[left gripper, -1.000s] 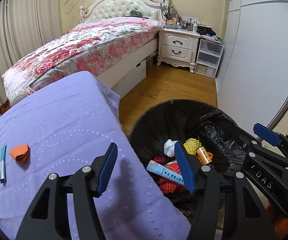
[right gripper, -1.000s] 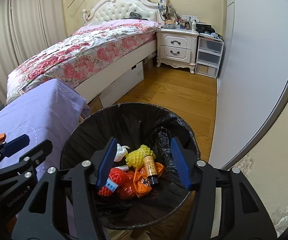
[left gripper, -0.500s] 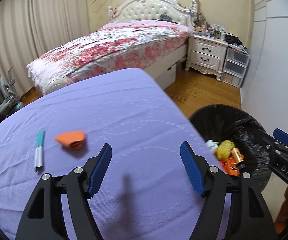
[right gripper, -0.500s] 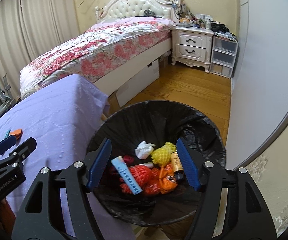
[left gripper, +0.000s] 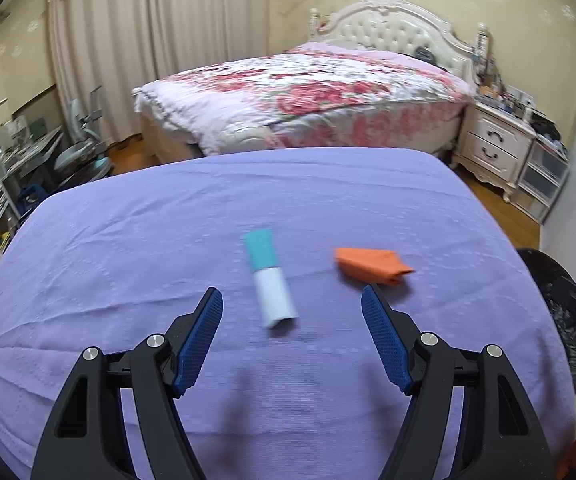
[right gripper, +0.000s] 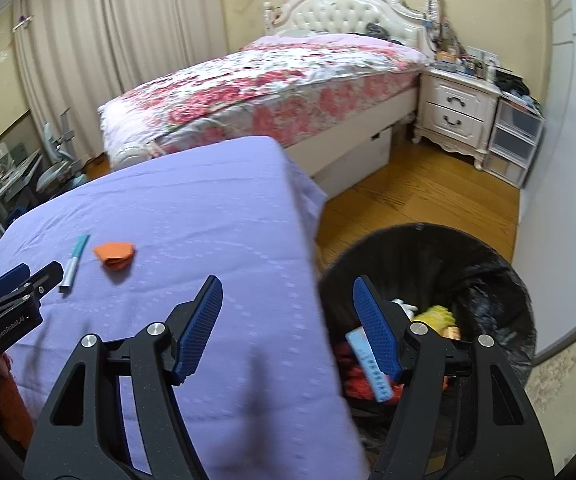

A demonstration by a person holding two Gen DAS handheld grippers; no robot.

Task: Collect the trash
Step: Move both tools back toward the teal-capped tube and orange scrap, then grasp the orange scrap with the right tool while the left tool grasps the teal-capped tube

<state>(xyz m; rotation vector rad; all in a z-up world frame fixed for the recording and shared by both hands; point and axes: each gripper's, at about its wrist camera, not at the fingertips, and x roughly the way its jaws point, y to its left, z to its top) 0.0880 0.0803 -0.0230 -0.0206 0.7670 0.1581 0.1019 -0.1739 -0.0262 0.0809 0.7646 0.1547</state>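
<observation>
The left gripper (left gripper: 292,332) hangs over the purple cloth (left gripper: 168,240) with its blue-padded jaws spread wide and nothing between them. Just ahead, at about 12 o'clock from the gap, lies a teal-and-white tube (left gripper: 270,278), its white end nearest the tool; at about 1 o'clock, just past the right fingertip, sits a crumpled orange scrap (left gripper: 370,265), apart from the tube. Only the left wrist view shows these two pieces close enough to read their shapes; at its 3 o'clock edge it catches merely a sliver of the black-lined trash bin (left gripper: 548,276) and the tip of the other tool. The right gripper (right gripper: 288,328) is likewise agape and empty, straddling the cloth's right edge. Its view alone looks into the trash bin (right gripper: 468,256) at 3 o'clock, where a blue-and-white tube (right gripper: 370,364), red netting (right gripper: 354,376) and a yellow foam piece (right gripper: 438,314) lie together. It also shows the left tool at 9 o'clock, with the tube and scrap small at 10 o'clock. Beyond both stands a floral bed (right gripper: 272,76) at 12 o'clock, with a white nightstand (right gripper: 458,114) at 1 o'clock.
</observation>
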